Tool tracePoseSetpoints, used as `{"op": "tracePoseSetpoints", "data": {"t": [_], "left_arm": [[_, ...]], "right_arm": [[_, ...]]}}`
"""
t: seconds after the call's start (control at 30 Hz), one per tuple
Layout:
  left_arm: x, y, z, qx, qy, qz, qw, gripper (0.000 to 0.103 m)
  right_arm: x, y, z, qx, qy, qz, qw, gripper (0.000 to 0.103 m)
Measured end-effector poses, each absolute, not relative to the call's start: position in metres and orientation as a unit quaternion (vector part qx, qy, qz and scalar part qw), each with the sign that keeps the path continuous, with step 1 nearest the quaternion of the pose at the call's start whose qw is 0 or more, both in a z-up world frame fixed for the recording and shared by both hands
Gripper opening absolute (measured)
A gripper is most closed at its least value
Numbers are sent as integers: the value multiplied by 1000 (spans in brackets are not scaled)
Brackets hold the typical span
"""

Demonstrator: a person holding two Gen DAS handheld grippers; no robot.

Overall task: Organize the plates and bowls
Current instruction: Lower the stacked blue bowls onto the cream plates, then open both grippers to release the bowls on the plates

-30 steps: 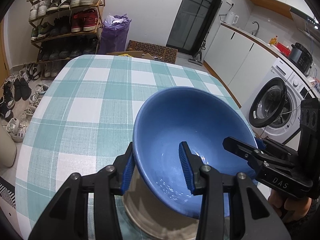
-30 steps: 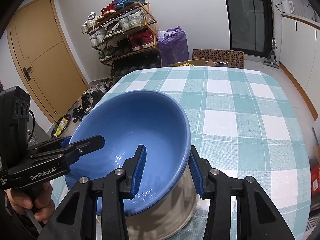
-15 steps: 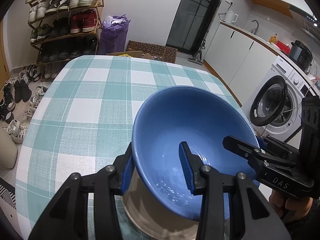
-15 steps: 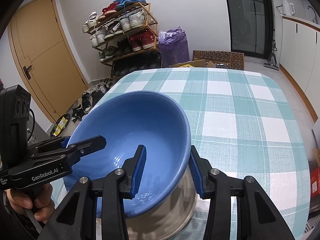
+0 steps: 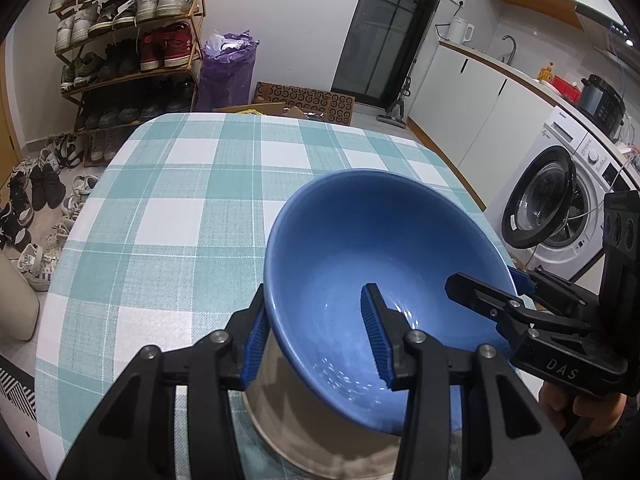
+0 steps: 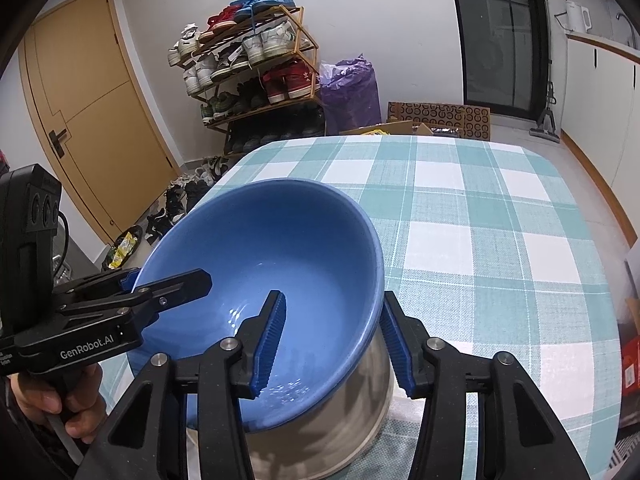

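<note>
A blue bowl (image 5: 384,276) sits nested in the mouth of a larger metal bowl (image 5: 316,436), which stands on the table (image 5: 172,216) with its teal-and-white checked cloth. Both grippers straddle the blue bowl's rim from opposite sides.

The left gripper (image 5: 316,336) has one finger (image 5: 254,340) outside the rim, against the outer wall, and the other inside the basin. The gap between them is wider than the rim is thick, so the fingers are parted and not pinching it; whether the outer pad touches the wall cannot be told.

The right gripper (image 6: 334,340) mirrors this: its inner finger (image 6: 270,344) hangs over the basin and its outer one lies just beside the rim, above the metal bowl's side. These fingers are likewise spread, with the rim between them and daylight on the inner side.

In each wrist view the other gripper appears across the bowl, its fingers reaching over the far rim, with a hand (image 6: 56,408) gripping the handle below.

Beyond the fingers the cloth runs bare to the far edge.
</note>
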State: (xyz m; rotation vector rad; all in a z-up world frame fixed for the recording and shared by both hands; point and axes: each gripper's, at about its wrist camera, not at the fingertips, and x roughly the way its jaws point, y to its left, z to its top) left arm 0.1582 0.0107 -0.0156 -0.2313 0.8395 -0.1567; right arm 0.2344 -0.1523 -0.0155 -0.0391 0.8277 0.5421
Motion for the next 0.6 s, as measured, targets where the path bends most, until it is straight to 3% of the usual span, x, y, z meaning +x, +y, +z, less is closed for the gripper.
{"op": "tracePoseSetpoints", "data": {"t": [0.1, 0.17, 0.23, 0.27, 0.37, 0.43, 0.6], "left_arm": [[154, 10, -11, -103, 402, -70, 907, 64], [150, 10, -8, -96, 400, -67, 909, 66], [145, 11, -4, -92, 394, -62, 912, 84], [142, 12, -2, -90, 388, -59, 915, 87], [134, 14, 4, -87, 376, -58, 921, 92], [129, 15, 7, -86, 370, -55, 923, 102], [117, 16, 12, -80, 348, -59, 932, 103]], "right_arm": [[233, -157, -14, -19, 392, 255, 884, 66], [231, -161, -11, -17, 385, 258, 886, 75], [228, -166, -8, -18, 375, 257, 891, 86], [225, -168, -6, -17, 368, 257, 893, 91], [217, -176, -2, -14, 349, 263, 899, 99], [213, -180, 1, -13, 340, 265, 902, 102], [203, -185, 3, -12, 326, 273, 905, 102]]}}
